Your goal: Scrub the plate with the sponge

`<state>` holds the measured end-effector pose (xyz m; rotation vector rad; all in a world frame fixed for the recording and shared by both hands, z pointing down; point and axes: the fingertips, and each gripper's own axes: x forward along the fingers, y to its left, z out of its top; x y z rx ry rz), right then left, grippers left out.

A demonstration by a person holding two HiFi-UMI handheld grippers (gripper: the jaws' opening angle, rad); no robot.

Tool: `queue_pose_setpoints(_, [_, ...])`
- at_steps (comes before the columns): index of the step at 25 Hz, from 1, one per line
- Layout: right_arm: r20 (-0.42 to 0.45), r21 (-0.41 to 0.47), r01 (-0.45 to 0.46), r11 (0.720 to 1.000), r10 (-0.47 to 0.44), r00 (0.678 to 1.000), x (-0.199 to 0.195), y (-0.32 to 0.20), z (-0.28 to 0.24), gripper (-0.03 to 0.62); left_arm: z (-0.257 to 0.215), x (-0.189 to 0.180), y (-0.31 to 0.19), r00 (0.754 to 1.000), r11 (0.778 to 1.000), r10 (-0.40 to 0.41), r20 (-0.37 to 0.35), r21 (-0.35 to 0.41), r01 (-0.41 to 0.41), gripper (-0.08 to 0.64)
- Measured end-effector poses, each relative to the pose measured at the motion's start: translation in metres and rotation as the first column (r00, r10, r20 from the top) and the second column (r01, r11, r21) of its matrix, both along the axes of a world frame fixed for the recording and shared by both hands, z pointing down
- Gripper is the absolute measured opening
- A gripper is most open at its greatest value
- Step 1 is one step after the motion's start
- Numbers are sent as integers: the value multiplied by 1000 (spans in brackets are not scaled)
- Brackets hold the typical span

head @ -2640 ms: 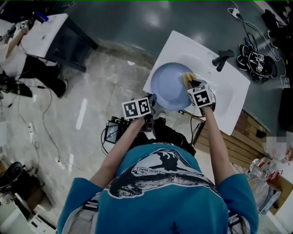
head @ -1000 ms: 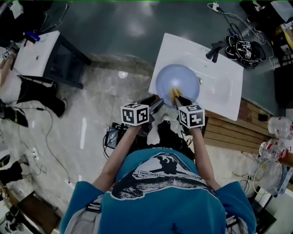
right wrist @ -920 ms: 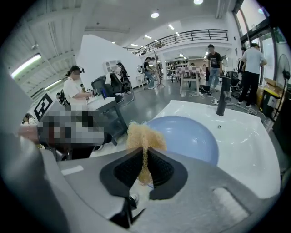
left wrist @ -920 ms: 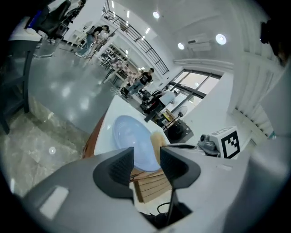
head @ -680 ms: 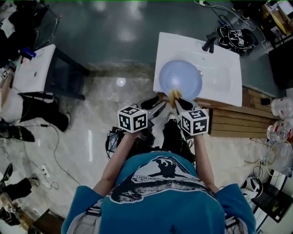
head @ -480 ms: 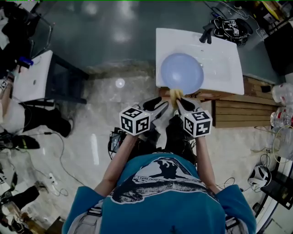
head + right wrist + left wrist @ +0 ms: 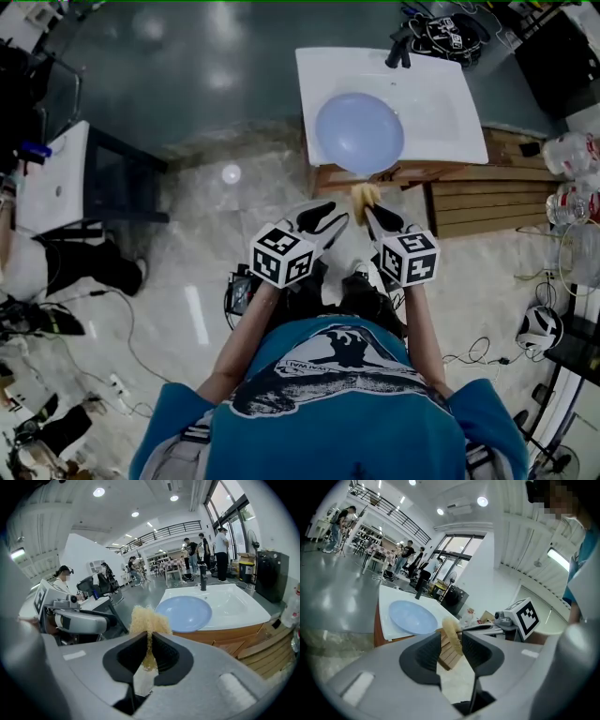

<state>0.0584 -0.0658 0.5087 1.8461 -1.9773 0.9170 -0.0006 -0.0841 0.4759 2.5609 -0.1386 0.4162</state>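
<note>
support: white sink top | on it: blue plate

Pale marbled floor lies near. Farther off, glossy dark grey floor mirrors round ceiling lights. At far right a white washbasin tops a wooden cabinet, with slatted wooden boards beside it. A white desk stands left. Tall windows and a railed balcony meet white walls.
</note>
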Motion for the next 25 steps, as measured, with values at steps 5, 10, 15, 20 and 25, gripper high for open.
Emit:
queue_pose_setpoints(5, [1, 16, 0, 1000, 0, 1000, 4, 9, -7, 32, -9, 2, 8, 1000, 1000, -5, -12, 16, 5, 118])
queue_pose_setpoints(10, [35, 29, -13, 1000, 12, 999, 13, 31, -14, 32, -15, 8, 30, 1000, 999, -20, -1, 39, 20, 89])
queue_pose_setpoints(15, [54, 45, 8, 999, -11, 999, 21, 62, -17, 31, -21, 17, 60, 998, 997, -60, 0, 51, 60, 61])
queue_pose_setpoints(20, [75, 69, 36, 997, -41, 996, 24, 96, -22, 29, -25, 20, 93, 995, 993, -104, 5, 63, 103, 27])
queue_pose_setpoints(25, [76, 85, 63, 994, -69, 995, 27, 134, -22, 29, -24, 25, 132, 992, 990, -122, 3, 67, 122, 14])
